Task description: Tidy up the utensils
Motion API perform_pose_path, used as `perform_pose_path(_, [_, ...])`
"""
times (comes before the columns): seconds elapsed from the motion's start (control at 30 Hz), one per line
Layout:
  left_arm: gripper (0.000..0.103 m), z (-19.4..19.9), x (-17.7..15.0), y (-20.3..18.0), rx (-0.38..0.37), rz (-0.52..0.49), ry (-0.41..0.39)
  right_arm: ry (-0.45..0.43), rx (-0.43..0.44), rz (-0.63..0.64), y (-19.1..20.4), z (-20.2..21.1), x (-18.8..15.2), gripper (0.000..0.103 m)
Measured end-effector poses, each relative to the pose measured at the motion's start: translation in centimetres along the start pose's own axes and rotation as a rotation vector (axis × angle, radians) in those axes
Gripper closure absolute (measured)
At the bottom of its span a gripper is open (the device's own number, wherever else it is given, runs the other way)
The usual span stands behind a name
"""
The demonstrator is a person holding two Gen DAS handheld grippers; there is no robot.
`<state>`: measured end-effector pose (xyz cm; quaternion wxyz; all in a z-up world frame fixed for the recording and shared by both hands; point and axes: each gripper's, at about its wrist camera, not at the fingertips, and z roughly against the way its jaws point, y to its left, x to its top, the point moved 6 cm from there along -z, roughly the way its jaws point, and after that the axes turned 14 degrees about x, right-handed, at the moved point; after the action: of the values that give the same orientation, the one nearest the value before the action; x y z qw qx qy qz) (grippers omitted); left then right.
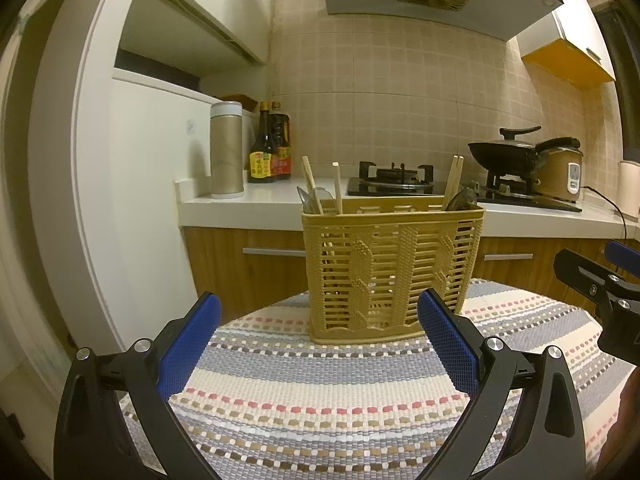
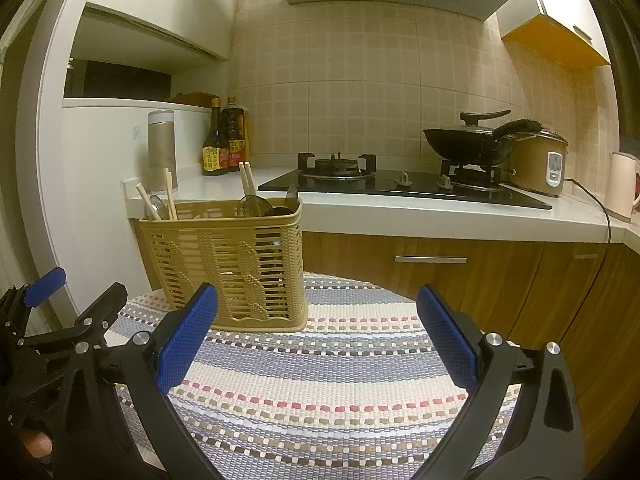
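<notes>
A tan plastic utensil basket (image 1: 390, 268) stands upright on a striped woven mat (image 1: 320, 392). Wooden chopsticks (image 1: 310, 184) and spoons (image 1: 462, 199) stick out of its left and right ends. My left gripper (image 1: 320, 344) is open and empty, just in front of the basket. In the right wrist view the basket (image 2: 228, 264) is ahead to the left, with chopsticks (image 2: 170, 196) and spoons (image 2: 252, 205) in it. My right gripper (image 2: 318, 340) is open and empty, to the right of the basket. The left gripper also shows at the left edge of that view (image 2: 72, 292).
Behind the mat runs a white kitchen counter (image 2: 400, 210) with a gas hob (image 2: 400, 188), a black wok (image 2: 468, 144), a rice cooker (image 2: 540, 168), sauce bottles (image 1: 270, 148) and a steel flask (image 1: 227, 150). Wooden cabinets (image 2: 440, 272) are below. A white fridge (image 1: 132, 200) stands on the left.
</notes>
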<state>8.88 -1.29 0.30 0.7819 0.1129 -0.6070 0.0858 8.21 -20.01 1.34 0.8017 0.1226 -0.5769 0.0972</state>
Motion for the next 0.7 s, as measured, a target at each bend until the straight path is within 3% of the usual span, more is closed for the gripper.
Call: perform_pose_path(0.7, [0.008,0.31,-0.07,-0.59,-0.003,-0.022,-0.003,0.004,-0.002,0.001,0.12,0.04,-0.22,0.008])
